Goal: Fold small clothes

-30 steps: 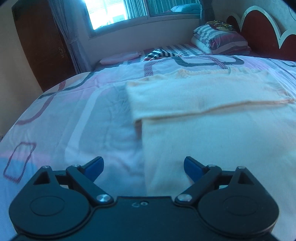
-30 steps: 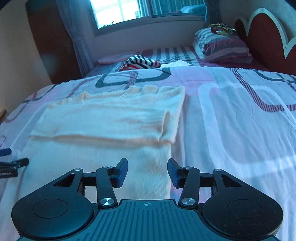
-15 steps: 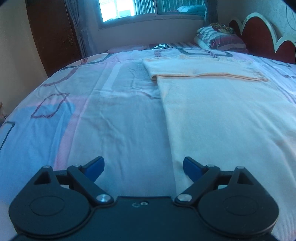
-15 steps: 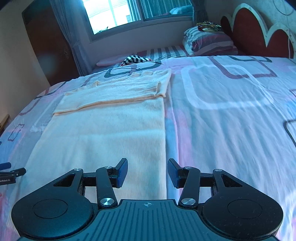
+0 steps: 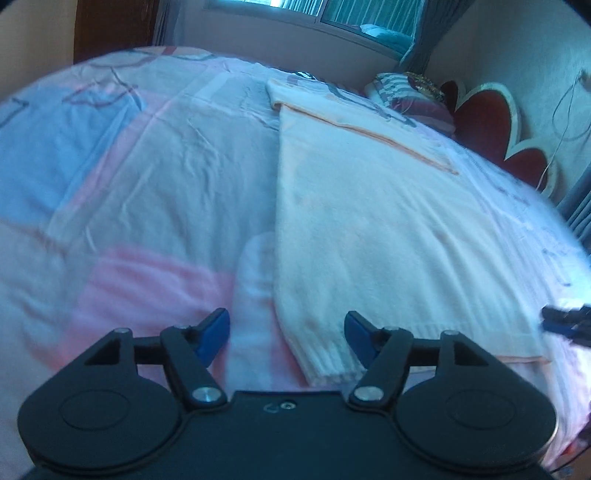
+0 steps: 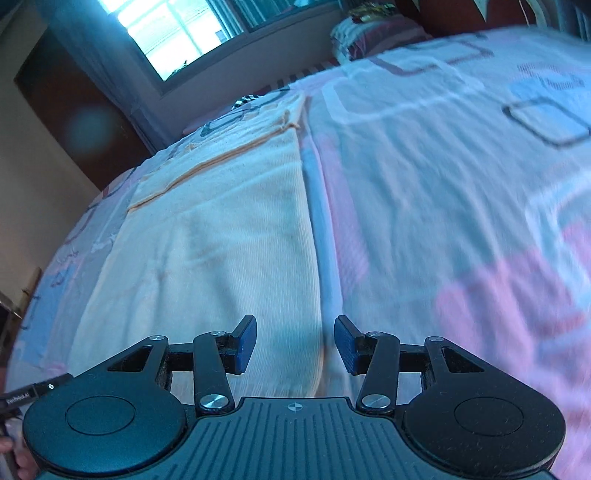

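Two tools hang over the near hem of a cream garment (image 5: pixel 388 229) spread flat on the bed (image 5: pixel 155 177). Left tool (image 5: pixel 287 334): jaws apart and just been closing, nothing gripped, the hem's left corner below them. Right tool (image 6: pixel 294 343): jaws apart over the garment's right edge. Only the right view shows the window (image 6: pixel 177 33); only the left shows the headboard (image 5: pixel 491 125). Farther off, the garment's far end is folded over.

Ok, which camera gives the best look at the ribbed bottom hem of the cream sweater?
The left wrist view: the ribbed hem of the cream sweater lies right before the left gripper. The right wrist view shows only the sweater's long side edge.
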`<state>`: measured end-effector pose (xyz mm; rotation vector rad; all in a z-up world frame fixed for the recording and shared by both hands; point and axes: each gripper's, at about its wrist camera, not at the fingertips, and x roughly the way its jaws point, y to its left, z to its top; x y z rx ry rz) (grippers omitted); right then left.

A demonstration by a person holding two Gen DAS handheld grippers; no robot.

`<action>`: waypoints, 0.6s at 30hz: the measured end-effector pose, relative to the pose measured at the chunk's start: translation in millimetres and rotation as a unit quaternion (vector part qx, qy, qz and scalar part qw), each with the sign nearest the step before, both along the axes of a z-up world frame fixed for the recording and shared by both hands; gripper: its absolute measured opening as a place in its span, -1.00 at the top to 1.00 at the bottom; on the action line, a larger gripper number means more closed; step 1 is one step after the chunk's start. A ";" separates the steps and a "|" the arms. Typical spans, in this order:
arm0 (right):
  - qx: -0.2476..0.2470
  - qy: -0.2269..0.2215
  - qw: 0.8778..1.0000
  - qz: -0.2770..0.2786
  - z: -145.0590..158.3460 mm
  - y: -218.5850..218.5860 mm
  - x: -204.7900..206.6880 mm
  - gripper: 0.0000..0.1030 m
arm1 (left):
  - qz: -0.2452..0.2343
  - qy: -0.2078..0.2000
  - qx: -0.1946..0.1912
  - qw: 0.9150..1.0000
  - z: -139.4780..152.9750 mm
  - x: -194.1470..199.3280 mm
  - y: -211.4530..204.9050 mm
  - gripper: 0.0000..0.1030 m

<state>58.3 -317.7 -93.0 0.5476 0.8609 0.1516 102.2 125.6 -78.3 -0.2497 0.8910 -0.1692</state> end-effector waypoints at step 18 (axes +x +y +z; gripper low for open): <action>0.125 0.022 0.992 0.002 -20.2 -12.1 5.4 0.50 | 0.006 0.029 -0.157 0.987 -23.3 28.7 15.1 0.19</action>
